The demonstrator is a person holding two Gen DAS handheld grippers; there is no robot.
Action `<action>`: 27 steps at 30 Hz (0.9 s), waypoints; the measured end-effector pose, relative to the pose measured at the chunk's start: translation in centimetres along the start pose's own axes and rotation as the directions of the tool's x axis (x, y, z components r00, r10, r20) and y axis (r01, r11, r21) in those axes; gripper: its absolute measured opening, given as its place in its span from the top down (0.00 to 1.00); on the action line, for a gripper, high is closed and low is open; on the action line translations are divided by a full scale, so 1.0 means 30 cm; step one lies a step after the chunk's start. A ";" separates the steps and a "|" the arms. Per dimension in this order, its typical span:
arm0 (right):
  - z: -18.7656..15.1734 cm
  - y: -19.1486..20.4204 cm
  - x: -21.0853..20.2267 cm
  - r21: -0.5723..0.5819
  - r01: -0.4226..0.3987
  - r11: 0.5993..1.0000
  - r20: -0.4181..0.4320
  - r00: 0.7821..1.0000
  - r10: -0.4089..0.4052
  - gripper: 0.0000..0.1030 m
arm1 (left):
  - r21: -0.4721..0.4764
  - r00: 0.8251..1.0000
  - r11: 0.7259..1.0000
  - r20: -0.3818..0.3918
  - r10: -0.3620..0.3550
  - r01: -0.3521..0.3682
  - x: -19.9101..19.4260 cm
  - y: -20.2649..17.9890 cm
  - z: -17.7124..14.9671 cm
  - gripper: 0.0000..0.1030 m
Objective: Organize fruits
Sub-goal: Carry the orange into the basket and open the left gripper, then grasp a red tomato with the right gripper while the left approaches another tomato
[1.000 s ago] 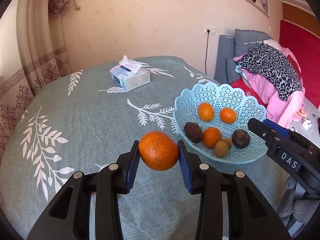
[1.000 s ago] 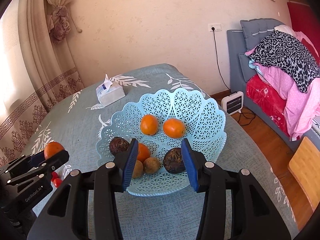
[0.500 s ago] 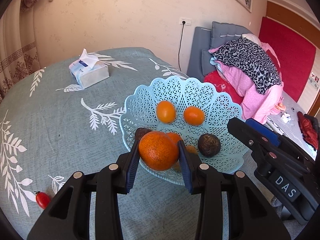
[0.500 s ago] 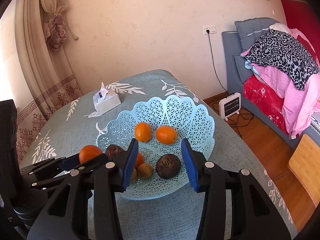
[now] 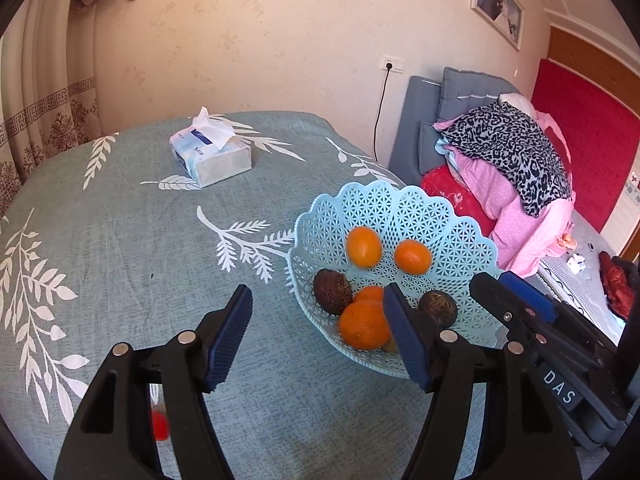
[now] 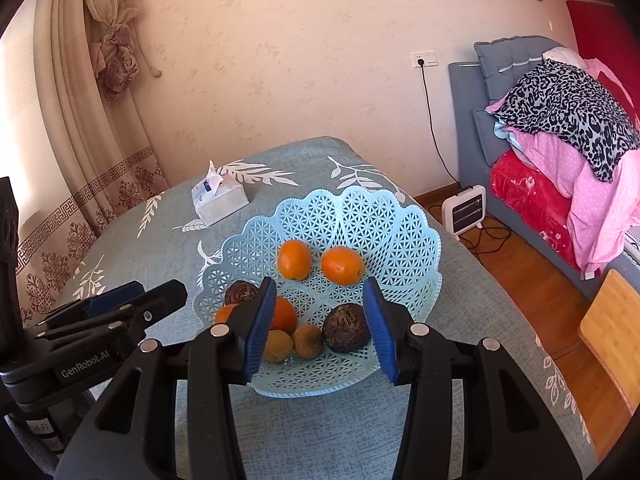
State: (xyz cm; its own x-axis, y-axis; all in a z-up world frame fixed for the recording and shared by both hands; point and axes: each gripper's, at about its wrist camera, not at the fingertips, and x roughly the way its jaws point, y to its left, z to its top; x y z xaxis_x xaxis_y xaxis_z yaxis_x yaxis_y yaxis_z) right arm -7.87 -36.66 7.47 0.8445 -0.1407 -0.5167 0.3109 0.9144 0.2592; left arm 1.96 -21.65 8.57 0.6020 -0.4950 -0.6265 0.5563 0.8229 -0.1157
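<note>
Jaws of left gripper [image 5: 318, 334] just sprung apart, nothing clamped now. Orange [image 5: 362, 326], pinched there a moment ago, now down in basket [image 5: 384, 204], resting at near rim against another orange and beside a dark fruit [image 5: 332, 292], right pad close to it but no longer pressing. Drop done, then, by the look of it: one more fruit delivered.

Jaws of right gripper [image 6: 320, 322] apart too, unchanged, holding nothing, hovering over near edge of basket above brown fruits [image 6: 308, 340]. No part in this placement so far.

Basket on desk [image 5: 120, 240] now with four oranges, two dark fruits and small brown ones. Tissue box [image 5: 210, 156] well apart, toward far side.

One small red fruit [image 5: 160, 428] left on cloth, low down, partly hidden behind left finger; likely next to fetch. Needs left gripper pulled clear without nudging orange, sitting close to rim and possibly free to roll.
</note>
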 end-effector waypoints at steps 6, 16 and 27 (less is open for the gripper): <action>-0.008 0.020 -0.003 -0.009 -0.013 1.000 -0.004 1.000 0.013 0.55 | -0.014 0.997 0.998 0.046 0.060 -0.060 -0.064 0.053 0.003 0.23; -0.030 0.082 -0.004 -0.050 -0.046 0.998 -0.016 0.999 0.045 0.51 | -0.074 0.987 0.987 0.067 0.146 -0.142 -0.144 0.190 -0.026 0.18; -0.057 0.151 0.006 -0.096 -0.082 0.992 -0.045 0.996 0.078 0.50 | -0.127 0.970 0.965 0.053 0.236 -0.228 -0.186 0.314 -0.085 0.18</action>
State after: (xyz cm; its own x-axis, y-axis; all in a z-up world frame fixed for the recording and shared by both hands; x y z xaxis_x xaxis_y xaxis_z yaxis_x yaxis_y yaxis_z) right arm -7.05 -31.89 7.15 0.8456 -0.0516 -0.5313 0.1971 0.9551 0.2211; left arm 2.40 -10.42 9.00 0.7455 -0.3009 -0.5947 0.3269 0.9427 -0.0672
